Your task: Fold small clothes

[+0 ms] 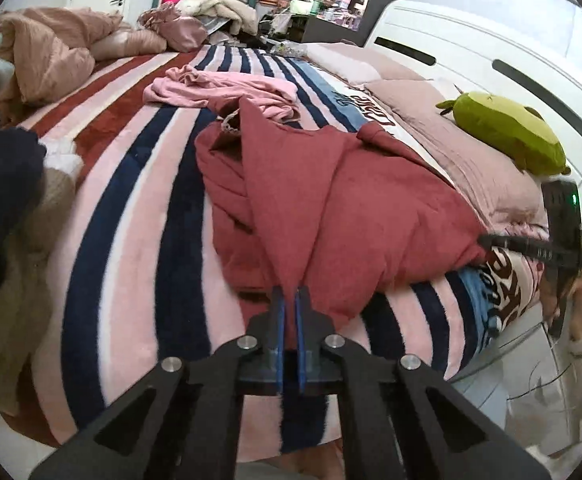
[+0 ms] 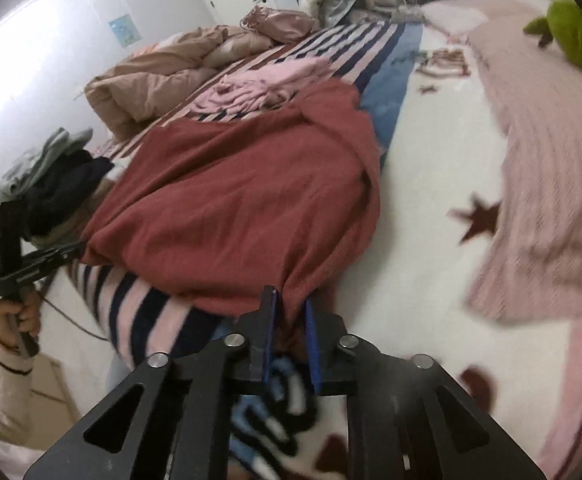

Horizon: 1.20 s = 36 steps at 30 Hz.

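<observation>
A dark red garment lies bunched on the striped blanket, with two of its corners lifted. In the left wrist view my left gripper is shut, its blue pads pinching one pointed corner of the red garment. My right gripper shows at the right edge, gripping the opposite corner. In the right wrist view the red garment runs into my right gripper, whose blue pads are closed on a gathered corner. The left gripper holds the far left corner there. A crumpled pink garment lies beyond.
A green plush toy rests on pink pillows by the white headboard. A pile of dark and beige clothes sits at the left bed edge. A beige duvet is heaped at the far end. A pink knit cover lies on the right.
</observation>
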### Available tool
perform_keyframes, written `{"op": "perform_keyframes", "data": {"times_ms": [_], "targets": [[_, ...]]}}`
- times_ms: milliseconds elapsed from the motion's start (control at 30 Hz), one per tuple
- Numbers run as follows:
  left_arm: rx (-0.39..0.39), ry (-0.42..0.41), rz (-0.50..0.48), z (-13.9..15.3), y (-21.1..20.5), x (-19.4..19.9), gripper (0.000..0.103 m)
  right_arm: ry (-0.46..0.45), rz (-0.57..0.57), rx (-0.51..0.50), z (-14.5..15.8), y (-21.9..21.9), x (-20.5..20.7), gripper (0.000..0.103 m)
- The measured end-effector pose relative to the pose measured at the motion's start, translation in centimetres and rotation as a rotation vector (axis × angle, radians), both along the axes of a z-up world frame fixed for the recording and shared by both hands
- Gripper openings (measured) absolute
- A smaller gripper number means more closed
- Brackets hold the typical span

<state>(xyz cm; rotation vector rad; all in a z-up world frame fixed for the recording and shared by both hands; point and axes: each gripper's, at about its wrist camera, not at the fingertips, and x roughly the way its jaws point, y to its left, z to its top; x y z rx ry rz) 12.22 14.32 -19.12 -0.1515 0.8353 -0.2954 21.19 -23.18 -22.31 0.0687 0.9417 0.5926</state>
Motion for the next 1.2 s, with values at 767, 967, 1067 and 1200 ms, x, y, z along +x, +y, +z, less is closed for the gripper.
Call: {"op": "perform_keyframes", "data": {"times_ms": [767, 967, 1067, 1200], "targets": [[0.015, 0.050, 0.207, 0.2, 3.5, 17.9, 0.055, 0.015, -0.495, -0.206, 0.1, 0.1, 21.0, 0.053], [-0.100, 0.037, 0.168, 0.6, 4.7, 17.1, 0.051, 0.003, -0.370, -0.100, 1.8, -1.2, 17.3, 0.052], [-0.123, 0.088, 0.055, 0.0, 2.7, 17.7, 0.051, -0.005, -0.264, -0.053, 2.2, 0.4, 14.4, 0.052], [-0.141, 0.122, 0.043, -1.1, 0.5, 18.7, 0.024, 0.005, -0.179, 0.008, 2.1, 2.6, 11.1, 0.052]]}}
